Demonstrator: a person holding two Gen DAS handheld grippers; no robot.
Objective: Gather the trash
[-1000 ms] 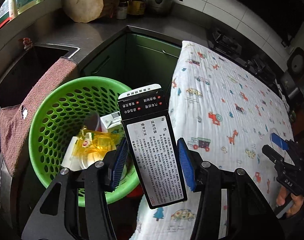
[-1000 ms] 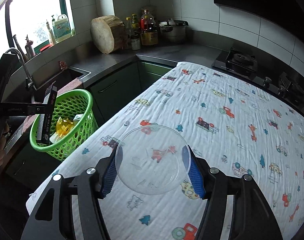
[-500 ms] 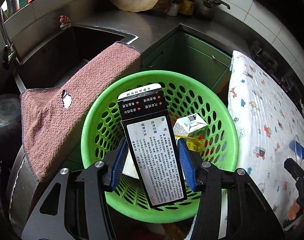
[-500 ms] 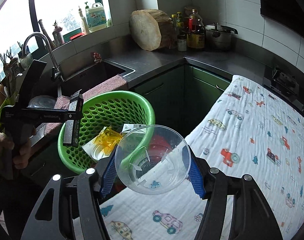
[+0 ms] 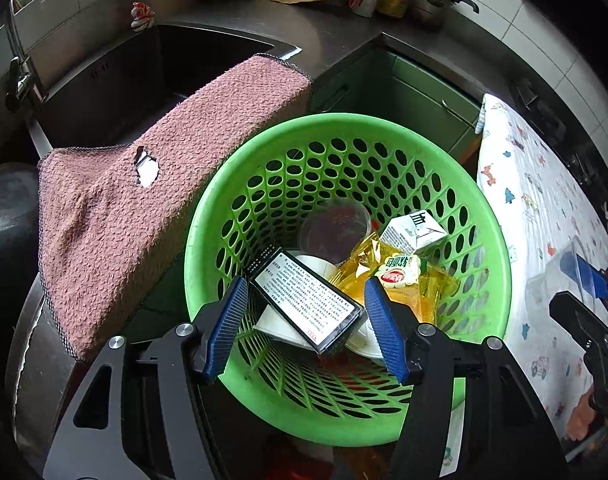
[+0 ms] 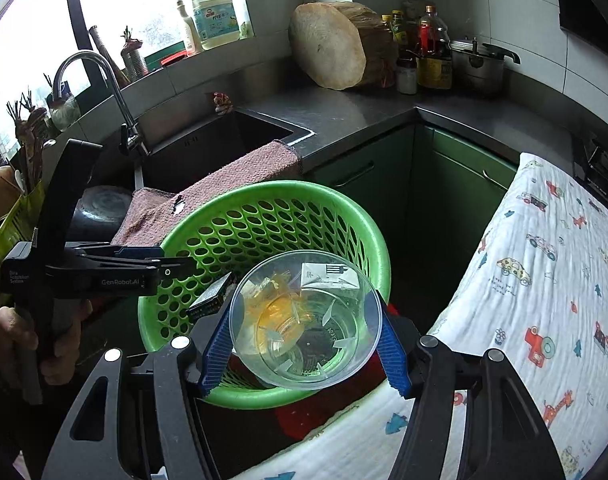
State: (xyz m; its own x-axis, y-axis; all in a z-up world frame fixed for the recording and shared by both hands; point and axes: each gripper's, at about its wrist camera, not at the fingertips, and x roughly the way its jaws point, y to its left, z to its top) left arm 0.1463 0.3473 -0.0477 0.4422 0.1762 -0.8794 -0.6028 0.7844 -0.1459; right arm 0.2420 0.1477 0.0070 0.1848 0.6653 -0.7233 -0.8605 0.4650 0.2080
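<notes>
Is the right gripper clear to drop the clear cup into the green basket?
Probably yes: the right gripper holds the clear cup beside the green basket rim, its open top unobstructed.

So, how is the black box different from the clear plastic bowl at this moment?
The black box lies loose and tilted inside the green basket, touching neither pad of the open left tool, whose jaws have just been opening. The clear plastic bowl is clamped in the right tool, above the basket's rim, not in it. The box is opaque, flat and printed; the bowl is round and see-through. Both are trash for the basket.
</notes>
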